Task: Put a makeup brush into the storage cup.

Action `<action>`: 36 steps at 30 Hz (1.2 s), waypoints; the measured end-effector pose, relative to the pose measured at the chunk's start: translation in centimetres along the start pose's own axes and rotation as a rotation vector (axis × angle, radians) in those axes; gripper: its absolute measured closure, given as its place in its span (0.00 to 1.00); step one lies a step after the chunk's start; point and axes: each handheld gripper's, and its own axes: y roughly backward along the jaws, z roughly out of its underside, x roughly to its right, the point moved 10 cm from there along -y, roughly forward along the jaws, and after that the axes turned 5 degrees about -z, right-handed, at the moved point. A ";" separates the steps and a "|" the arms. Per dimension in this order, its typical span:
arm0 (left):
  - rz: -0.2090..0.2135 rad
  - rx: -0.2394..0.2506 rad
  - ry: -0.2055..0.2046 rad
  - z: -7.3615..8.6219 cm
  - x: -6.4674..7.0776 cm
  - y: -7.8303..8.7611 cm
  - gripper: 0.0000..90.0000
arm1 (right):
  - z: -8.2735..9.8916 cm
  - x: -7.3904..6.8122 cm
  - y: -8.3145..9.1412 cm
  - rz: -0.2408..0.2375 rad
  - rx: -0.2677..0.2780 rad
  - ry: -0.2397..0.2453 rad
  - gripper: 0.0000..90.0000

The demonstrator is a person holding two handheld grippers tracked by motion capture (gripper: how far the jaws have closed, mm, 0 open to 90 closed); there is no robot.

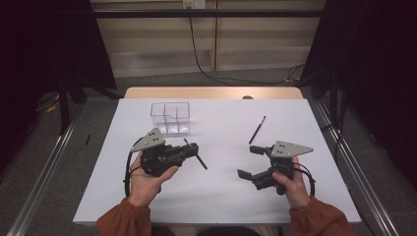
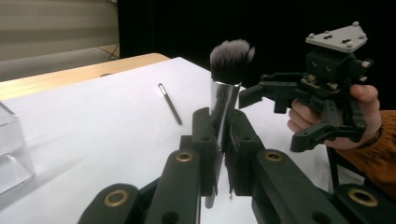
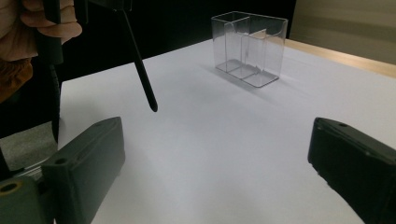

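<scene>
Left gripper view reveals bristles of makeup brush (image 2: 229,63) clamped in left gripper (image 2: 223,140), right gripper (image 1: 252,161) wide open, empty.

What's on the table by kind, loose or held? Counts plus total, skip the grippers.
Makeup brush, clamped in the left gripper: 1
Thin dark pencil-like stick, lying loose on the white table: 1
Clear divided organizer box: 1
Total: 3
</scene>
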 end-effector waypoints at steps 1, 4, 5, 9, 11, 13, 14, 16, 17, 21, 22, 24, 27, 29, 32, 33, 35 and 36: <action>-0.006 0.001 0.000 0.0 -0.2 0.1 0.93 | -0.1 0.1 0.1 0.007 0.005 0.002 0.02; -0.017 -0.005 0.001 0.0 -0.7 0.6 0.93 | -0.2 0.2 0.5 0.027 0.014 0.006 0.01; -0.019 -0.004 0.004 0.0 -0.8 0.7 0.93 | -0.1 0.3 0.6 0.035 0.018 0.004 0.00; -0.033 -0.020 0.000 0.2 -1.4 1.1 0.93 | -0.1 0.5 1.2 0.054 0.053 -0.010 0.00; -0.043 -0.026 -0.001 0.3 -1.8 1.4 0.93 | -0.1 0.6 1.6 0.065 0.062 -0.015 0.00; -0.053 -0.032 -0.001 0.2 -2.2 1.7 0.93 | 0.1 0.8 1.9 0.093 0.051 -0.011 0.01; -0.053 -0.033 0.000 0.2 -2.3 1.9 0.93 | 0.3 1.0 2.1 0.108 0.049 -0.012 0.01; -0.063 -0.032 -0.003 0.0 -2.7 2.3 0.93 | 0.5 1.1 2.5 0.109 0.056 -0.020 0.01; -0.066 -0.030 0.000 0.0 -2.8 2.4 0.93 | 0.7 1.3 2.8 0.125 0.055 -0.016 0.01; -0.087 -0.036 -0.001 -0.3 -3.5 3.0 0.93 | 1.1 1.7 3.7 0.148 0.071 -0.021 0.01; -0.090 -0.035 -0.003 -0.4 -3.7 3.1 0.93 | 1.2 1.8 3.9 0.161 0.077 -0.013 0.01; -0.102 -0.041 -0.004 -0.4 -4.0 3.4 0.93 | 1.2 2.1 4.3 0.191 0.094 0.000 0.01; -0.111 -0.036 -0.006 -0.6 -4.4 3.9 0.93 | 1.4 2.3 5.0 0.213 0.116 -0.006 0.01; -0.117 -0.042 -0.008 -0.6 -4.7 4.2 0.93 | 1.5 2.5 5.5 0.226 0.135 -0.013 0.01; -0.124 -0.050 -0.007 -0.7 -5.2 4.6 0.93 | 1.8 3.0 6.3 0.262 0.139 -0.002 0.00; -0.131 -0.055 -0.012 -0.8 -5.4 4.6 0.93 | 1.9 3.2 6.6 0.270 0.138 0.011 0.00; -0.136 -0.056 -0.009 -0.9 -5.8 4.8 0.93 | 2.2 3.5 7.1 0.291 0.132 0.016 0.00; -0.141 -0.054 -0.009 -1.0 -6.0 5.0 0.93 | 2.3 3.5 7.3 0.292 0.137 0.003 0.00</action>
